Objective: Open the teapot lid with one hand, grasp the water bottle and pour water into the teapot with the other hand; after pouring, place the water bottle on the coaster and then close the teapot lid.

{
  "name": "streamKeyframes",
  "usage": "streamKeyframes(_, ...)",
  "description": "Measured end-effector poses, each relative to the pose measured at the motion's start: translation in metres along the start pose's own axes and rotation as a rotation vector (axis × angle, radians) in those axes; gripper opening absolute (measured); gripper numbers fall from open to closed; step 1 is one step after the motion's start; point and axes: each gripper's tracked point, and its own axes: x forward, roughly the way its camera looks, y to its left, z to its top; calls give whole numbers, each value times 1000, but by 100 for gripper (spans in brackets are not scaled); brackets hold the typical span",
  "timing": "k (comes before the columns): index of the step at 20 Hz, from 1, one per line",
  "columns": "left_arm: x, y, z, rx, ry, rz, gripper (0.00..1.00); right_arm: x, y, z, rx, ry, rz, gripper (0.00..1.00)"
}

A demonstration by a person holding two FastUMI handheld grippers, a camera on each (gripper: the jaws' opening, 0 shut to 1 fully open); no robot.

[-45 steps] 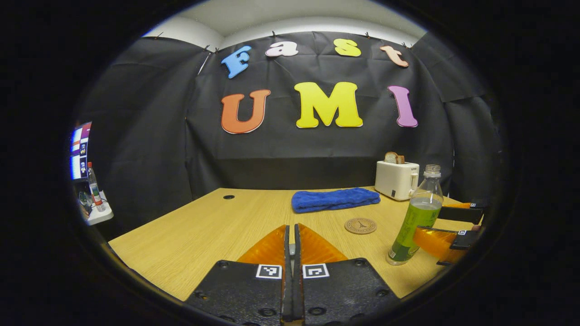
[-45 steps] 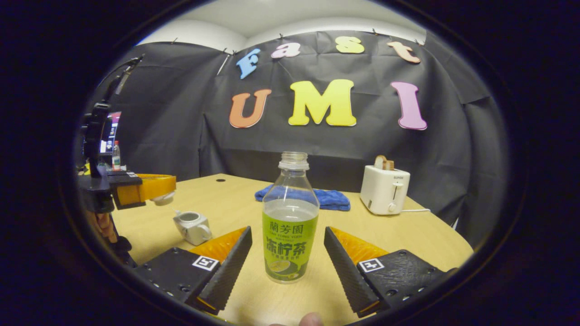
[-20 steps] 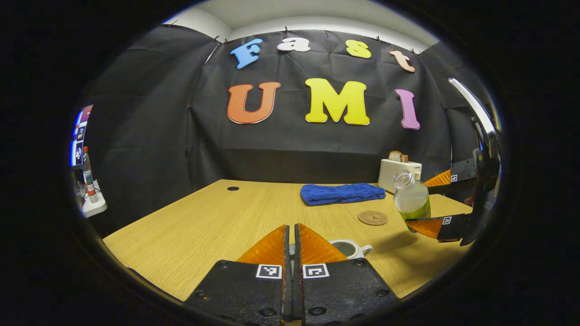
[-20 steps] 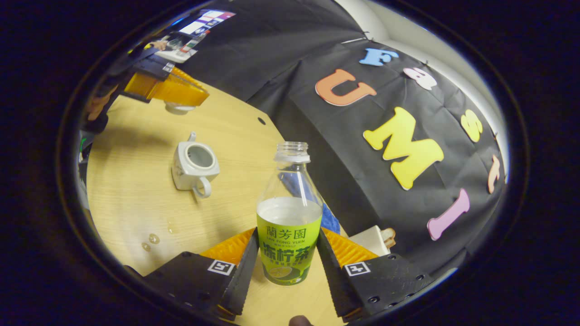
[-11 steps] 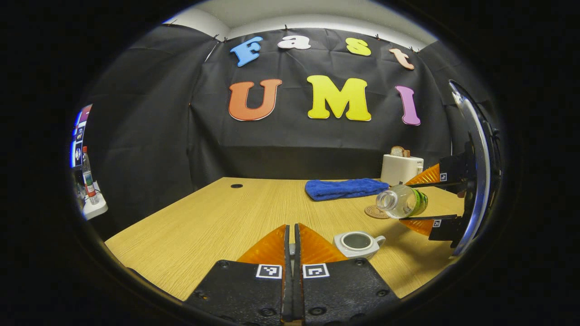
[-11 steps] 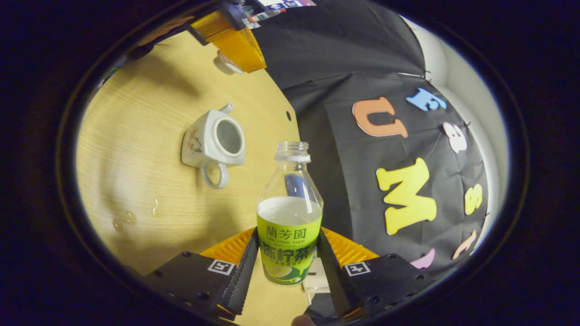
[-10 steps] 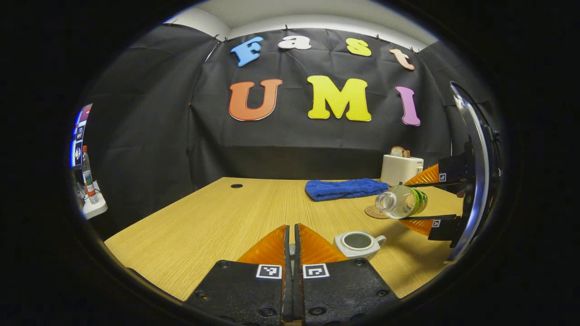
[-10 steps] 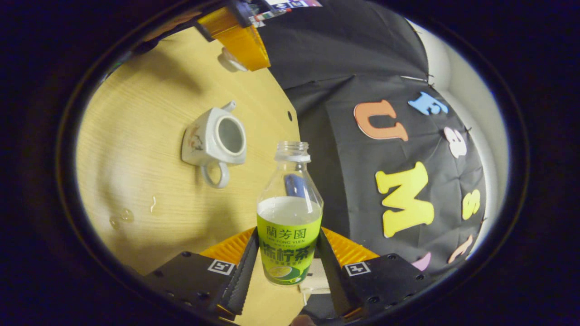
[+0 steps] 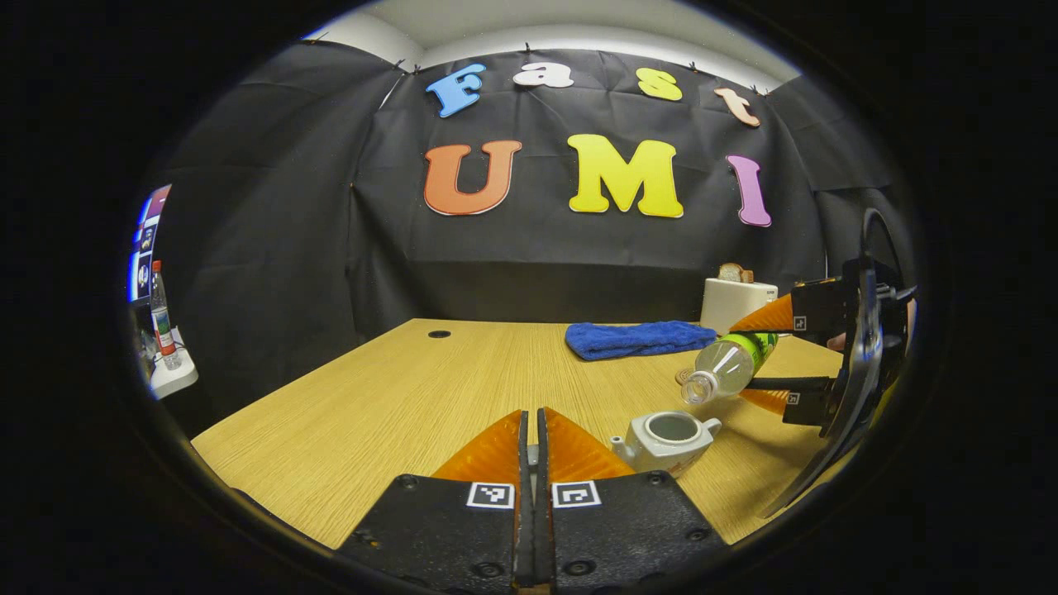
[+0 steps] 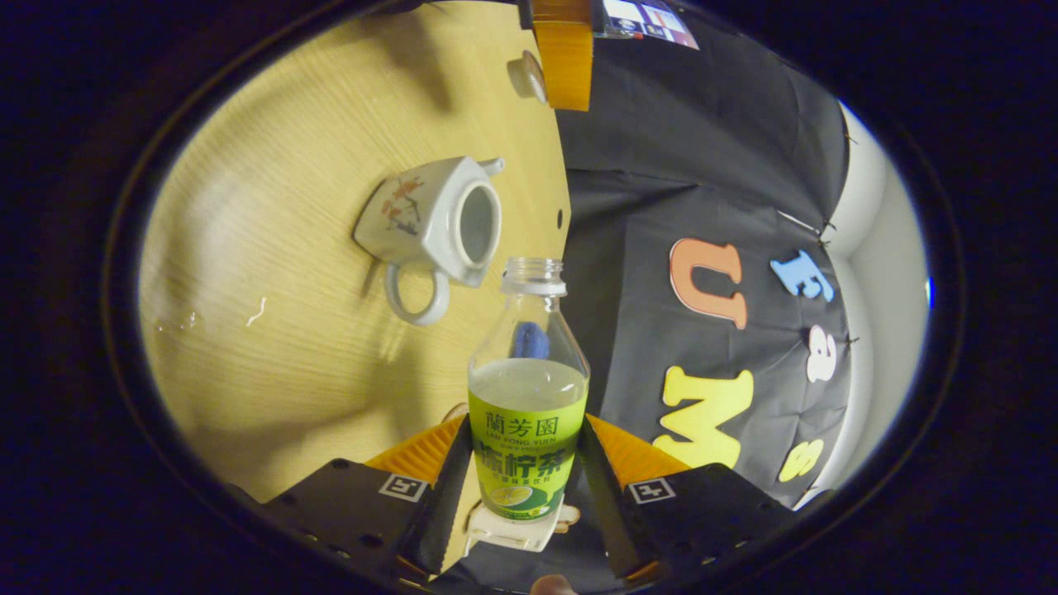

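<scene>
Now pouring | green-labelled clear plastic water bottle point(image 10: 529, 397) clamped by right hand-held gripper point(image 10: 519, 479), tipped above open white ceramic teapot point(image 9: 666, 435) | left hand-held gripper point(image 9: 533, 463) closed, lid knob presumably pinched | next: tilt further over the opening.

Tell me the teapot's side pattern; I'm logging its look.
White teapot with a reddish flowering-branch motif on its side, clearest in the right gripper view.

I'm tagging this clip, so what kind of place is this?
Likely a recording booth staged as a kitchen table: black cloth wall behind a wooden table holding a toaster, a blue towel and a teapot.
</scene>
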Motion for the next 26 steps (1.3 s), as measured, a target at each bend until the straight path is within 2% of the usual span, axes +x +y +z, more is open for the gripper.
streamKeyframes(2,-1,1,-1,0,2,4,3,0,-3,2,-56,-10,-18,75)
streamKeyframes(6,-1,2,-2,2,6,4,3,-3,-15,9,-152,-26,-74,73)
streamKeyframes(11,-2,4,-4,2,13,7,3,0,-25,13,-227,-35,-89,75)
streamKeyframes(26,-2,8,-7,-6,17,5,3,-8,-42,20,-356,-51,-158,74)
